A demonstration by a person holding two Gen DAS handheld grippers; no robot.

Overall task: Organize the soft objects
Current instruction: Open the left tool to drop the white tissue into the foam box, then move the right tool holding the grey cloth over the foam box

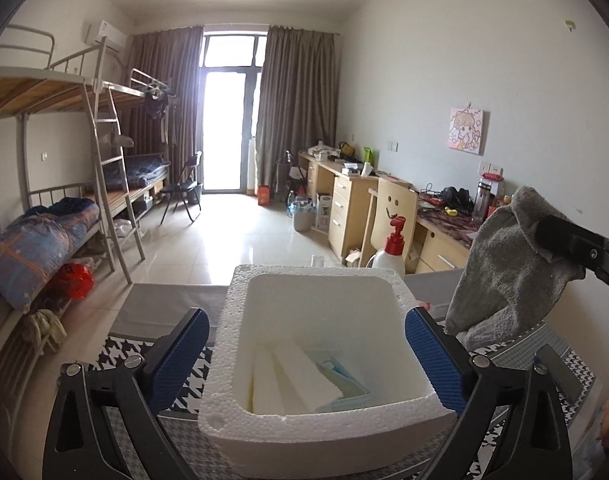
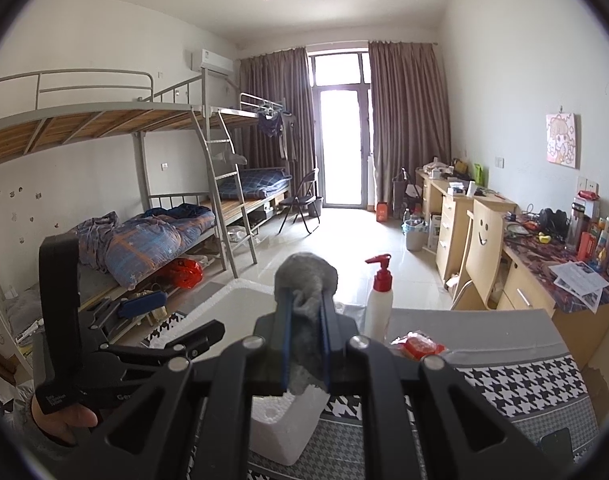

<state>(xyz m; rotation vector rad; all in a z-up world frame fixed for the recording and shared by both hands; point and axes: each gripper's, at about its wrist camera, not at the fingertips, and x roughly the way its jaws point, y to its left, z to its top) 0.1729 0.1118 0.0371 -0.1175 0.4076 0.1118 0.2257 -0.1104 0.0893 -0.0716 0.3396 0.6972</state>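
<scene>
A white foam box (image 1: pixel 324 420) sits on the houndstooth table cloth (image 1: pixel 116 356). Inside it lie white foam sponges (image 1: pixel 300 380) and a light blue face mask (image 1: pixel 344 380). My left gripper (image 1: pixel 308 356) stands wide open, its blue pads on either side of the box, nothing pressed between them. A grey towel (image 1: pixel 504 276) hangs to the right of the box, pinched by my right gripper (image 2: pixel 306 312). In the right wrist view the grey towel (image 2: pixel 306 280) bulges out between the shut fingers, above the foam box (image 2: pixel 280 432).
A white pump bottle with a red top (image 2: pixel 378 308) stands behind the box, and a red packet (image 2: pixel 418 346) lies on the grey mat beside it. A hand (image 2: pixel 64 420) holds the left gripper's handle. Desks and a chair line the right wall, bunk beds the left.
</scene>
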